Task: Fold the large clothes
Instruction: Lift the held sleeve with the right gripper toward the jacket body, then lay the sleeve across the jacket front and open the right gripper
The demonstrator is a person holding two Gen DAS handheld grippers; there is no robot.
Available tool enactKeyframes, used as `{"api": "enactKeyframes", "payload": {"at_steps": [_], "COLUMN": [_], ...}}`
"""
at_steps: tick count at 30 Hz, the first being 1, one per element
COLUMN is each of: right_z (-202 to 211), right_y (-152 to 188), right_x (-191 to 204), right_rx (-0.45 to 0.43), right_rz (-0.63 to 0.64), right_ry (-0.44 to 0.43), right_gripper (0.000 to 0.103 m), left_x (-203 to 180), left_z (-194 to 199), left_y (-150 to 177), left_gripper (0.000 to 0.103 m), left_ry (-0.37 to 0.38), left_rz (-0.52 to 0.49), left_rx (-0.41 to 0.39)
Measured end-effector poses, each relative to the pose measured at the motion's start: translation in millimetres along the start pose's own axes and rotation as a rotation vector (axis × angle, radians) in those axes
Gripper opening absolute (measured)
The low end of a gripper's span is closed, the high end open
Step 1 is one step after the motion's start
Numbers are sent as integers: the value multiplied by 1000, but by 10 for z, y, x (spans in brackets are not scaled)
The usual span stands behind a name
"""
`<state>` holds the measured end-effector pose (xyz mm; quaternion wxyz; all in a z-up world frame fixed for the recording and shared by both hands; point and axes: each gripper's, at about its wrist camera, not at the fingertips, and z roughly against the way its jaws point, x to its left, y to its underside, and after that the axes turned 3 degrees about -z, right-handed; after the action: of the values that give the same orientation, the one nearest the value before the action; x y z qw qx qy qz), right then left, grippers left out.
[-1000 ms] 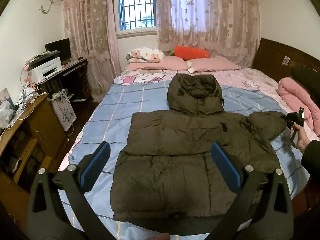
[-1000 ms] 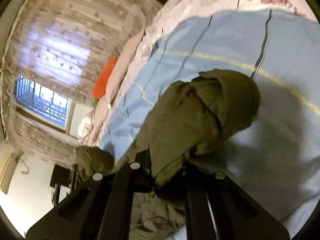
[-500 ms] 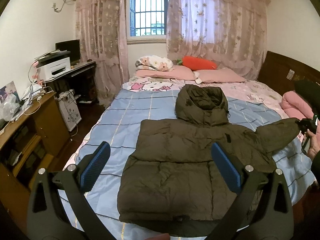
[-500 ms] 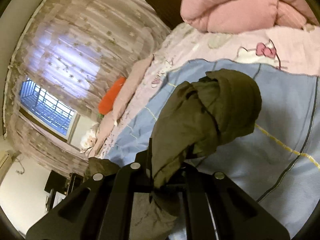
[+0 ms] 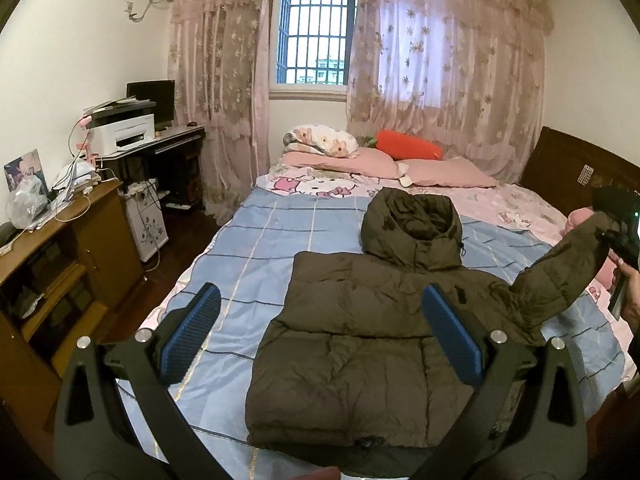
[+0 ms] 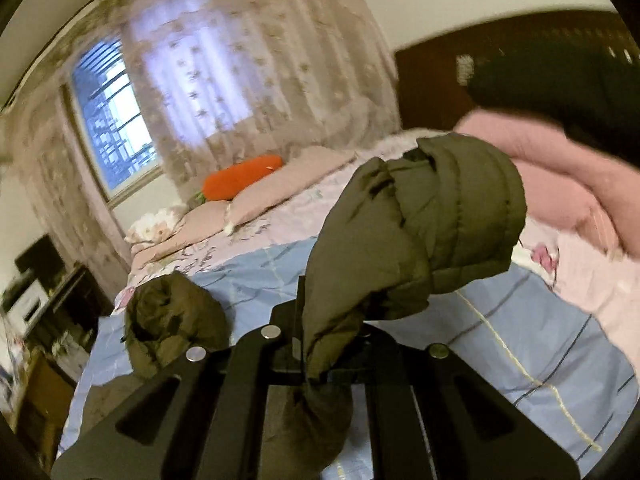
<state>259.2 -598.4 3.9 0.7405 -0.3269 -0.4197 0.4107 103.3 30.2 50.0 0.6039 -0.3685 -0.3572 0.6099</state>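
Right fingers (image 6: 320,360) are pinched on the sleeve (image 6: 420,220), left (image 5: 320,340) spread; slick puffy cuff could get dropped mid-fold

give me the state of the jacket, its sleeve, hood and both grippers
jacket: flat on the bed, front down
sleeve: lifted off the bed, cuff pinched
hood: flat, pointing toward the pillows
left gripper: open, holds nothing, above the jacket
right gripper: shut on the sleeve
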Motion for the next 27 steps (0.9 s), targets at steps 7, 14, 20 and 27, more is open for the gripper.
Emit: {"api": "enactKeyframes", "payload": {"at_steps": [7,14,20,27], "right_z": [296,519,618,771], "right_y": [88,219,343,337], "right_x": [355,138,-363,-345], "right_rx": [-18,-29,3,-35], "right_rz": [30,-82,-321,-340], "right_ry": [-12,100,171,227], "right_gripper": [6,6,6,6], "left_x": [126,270,296,287], "left_z": [93,163,194,220], "left_y": [-1,-3,-21,-30], "left_gripper": [101,101,101,101], "left_ry": [19,26,37,57], "left_rz": [18,46,64,64], "left_rx": [-13,-21,-27,-36]}}
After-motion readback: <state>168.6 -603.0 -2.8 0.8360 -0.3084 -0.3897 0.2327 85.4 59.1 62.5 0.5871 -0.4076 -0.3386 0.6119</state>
